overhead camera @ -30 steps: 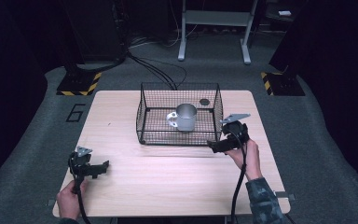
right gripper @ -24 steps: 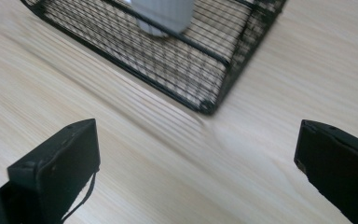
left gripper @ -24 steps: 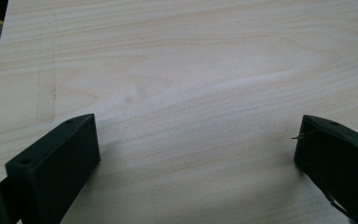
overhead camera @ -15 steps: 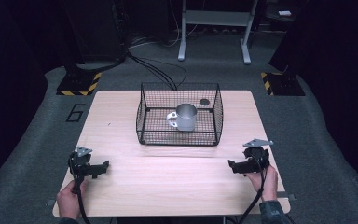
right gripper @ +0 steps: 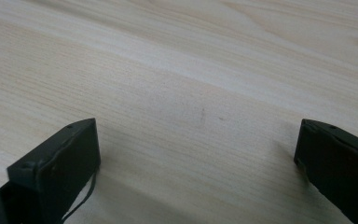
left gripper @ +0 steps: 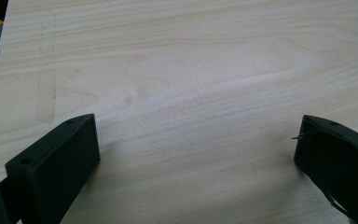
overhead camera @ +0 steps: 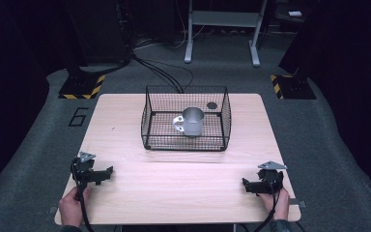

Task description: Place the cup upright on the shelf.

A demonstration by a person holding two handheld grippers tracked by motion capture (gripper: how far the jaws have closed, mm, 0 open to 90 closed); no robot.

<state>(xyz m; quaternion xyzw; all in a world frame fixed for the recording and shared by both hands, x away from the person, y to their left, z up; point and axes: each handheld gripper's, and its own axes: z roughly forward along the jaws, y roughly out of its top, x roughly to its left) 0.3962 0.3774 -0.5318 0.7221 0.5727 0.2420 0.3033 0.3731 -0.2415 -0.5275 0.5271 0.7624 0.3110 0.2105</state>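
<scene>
A silver metal mug point(overhead camera: 192, 121) stands upright inside a black wire basket point(overhead camera: 149, 118) at the middle back of the wooden table point(overhead camera: 174, 169). My left gripper point(overhead camera: 107, 173) rests low at the table's front left, held by a hand, jaws wide apart over bare wood. My left gripper point(left gripper: 196, 140) holds nothing. My right gripper point(overhead camera: 246, 185) sits at the front right, also in a hand. My right gripper point(right gripper: 196, 140) is open, with only wood grain between its jaws. Both grippers are well clear of the basket.
A small dark round mark point(overhead camera: 212, 105) lies on the table behind the basket. Grey floor surrounds the table, with yellow-black striped bases point(overhead camera: 79, 90) at back left and back right point(overhead camera: 290, 87), cables point(overhead camera: 164, 72) and a metal stand point(overhead camera: 222, 29) behind.
My right gripper has drawn back from the basket's right side to the front right of the table. The left gripper has stayed put.
</scene>
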